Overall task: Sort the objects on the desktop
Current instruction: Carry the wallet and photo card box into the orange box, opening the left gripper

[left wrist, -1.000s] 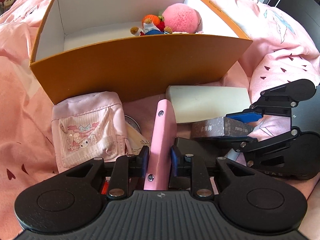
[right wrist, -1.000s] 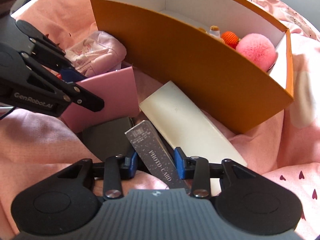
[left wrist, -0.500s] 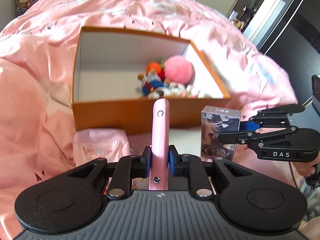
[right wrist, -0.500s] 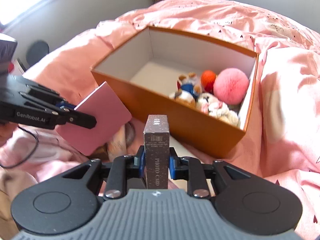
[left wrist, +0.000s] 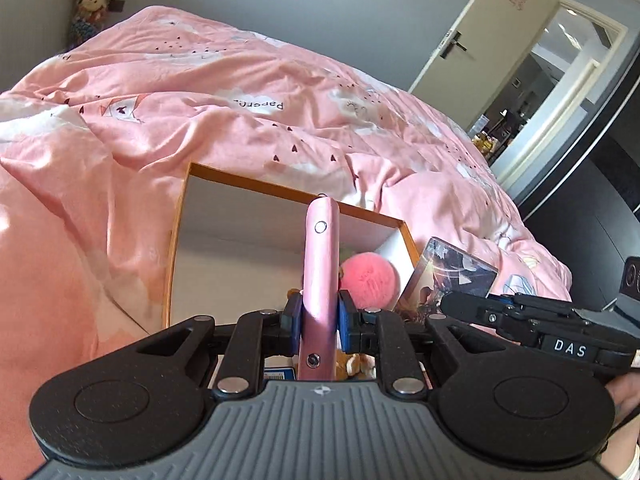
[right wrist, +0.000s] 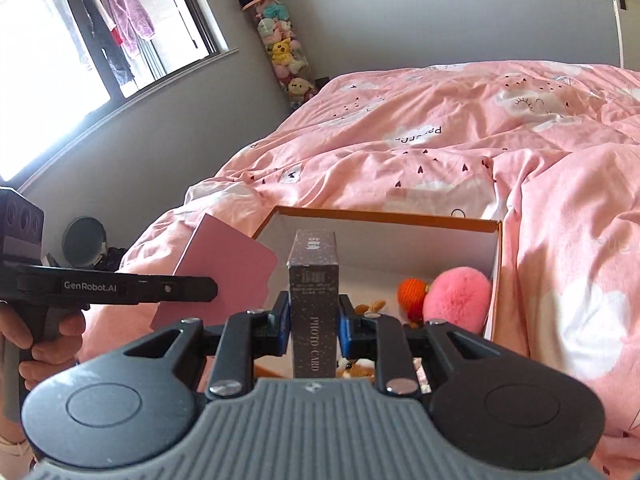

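Note:
My left gripper (left wrist: 318,322) is shut on a flat pink case (left wrist: 320,276), held edge-on above the near side of an orange box (left wrist: 208,172) with a white inside. The case also shows in the right wrist view (right wrist: 228,264). My right gripper (right wrist: 313,326) is shut on a dark photo card box (right wrist: 314,300), held upright over the same orange box (right wrist: 384,216). The card box shows in the left wrist view (left wrist: 452,276) to the right of the pink case. A pink pompom (right wrist: 456,296) and an orange knitted toy (right wrist: 412,292) lie in the box.
The box sits on a bed with a rumpled pink duvet (left wrist: 240,120). Small plush toys (left wrist: 356,362) lie in the box below the grippers. A door (left wrist: 480,36) stands behind on the right, a window (right wrist: 60,60) and a column of plush toys (right wrist: 276,48) on the left.
Both grippers have risen and moved forward with their objects, from beside the box's front wall to above its opening. The items on the bed in front of the box have dropped out of view.

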`<state>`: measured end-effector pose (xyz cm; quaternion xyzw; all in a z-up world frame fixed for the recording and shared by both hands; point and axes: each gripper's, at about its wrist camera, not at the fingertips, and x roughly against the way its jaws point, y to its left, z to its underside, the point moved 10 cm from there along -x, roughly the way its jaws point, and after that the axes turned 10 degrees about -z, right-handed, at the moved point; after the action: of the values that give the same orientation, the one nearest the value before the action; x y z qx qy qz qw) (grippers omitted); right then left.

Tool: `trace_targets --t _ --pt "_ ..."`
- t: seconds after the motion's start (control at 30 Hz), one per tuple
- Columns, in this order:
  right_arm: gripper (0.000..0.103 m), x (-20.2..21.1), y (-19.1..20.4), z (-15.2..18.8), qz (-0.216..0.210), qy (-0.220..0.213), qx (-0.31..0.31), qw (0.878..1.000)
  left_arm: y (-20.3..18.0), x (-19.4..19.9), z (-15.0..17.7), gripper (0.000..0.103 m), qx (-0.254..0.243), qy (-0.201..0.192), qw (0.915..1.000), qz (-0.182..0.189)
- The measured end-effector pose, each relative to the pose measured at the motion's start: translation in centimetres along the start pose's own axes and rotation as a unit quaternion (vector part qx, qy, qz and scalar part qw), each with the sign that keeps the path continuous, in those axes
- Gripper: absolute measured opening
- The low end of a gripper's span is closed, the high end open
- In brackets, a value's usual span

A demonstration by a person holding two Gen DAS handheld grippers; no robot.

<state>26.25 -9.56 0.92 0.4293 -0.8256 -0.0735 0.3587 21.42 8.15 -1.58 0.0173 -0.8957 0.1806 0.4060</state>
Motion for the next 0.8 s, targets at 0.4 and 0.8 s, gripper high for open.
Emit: trace_targets --t 0.4,0.8 --pt "0.025 -5.2 -3.9 -0.1 0.016 0.028 -0.032 0.999 2.8 -10.4 2.6 0.020 0.057 0.129 0.9898 -0.022" --pt "0.025 -7.5 -5.3 0.5 0.011 0.045 -0.037 0.998 2.7 -13.0 4.0 0.020 0.057 0.170 0.9832 -0.035"
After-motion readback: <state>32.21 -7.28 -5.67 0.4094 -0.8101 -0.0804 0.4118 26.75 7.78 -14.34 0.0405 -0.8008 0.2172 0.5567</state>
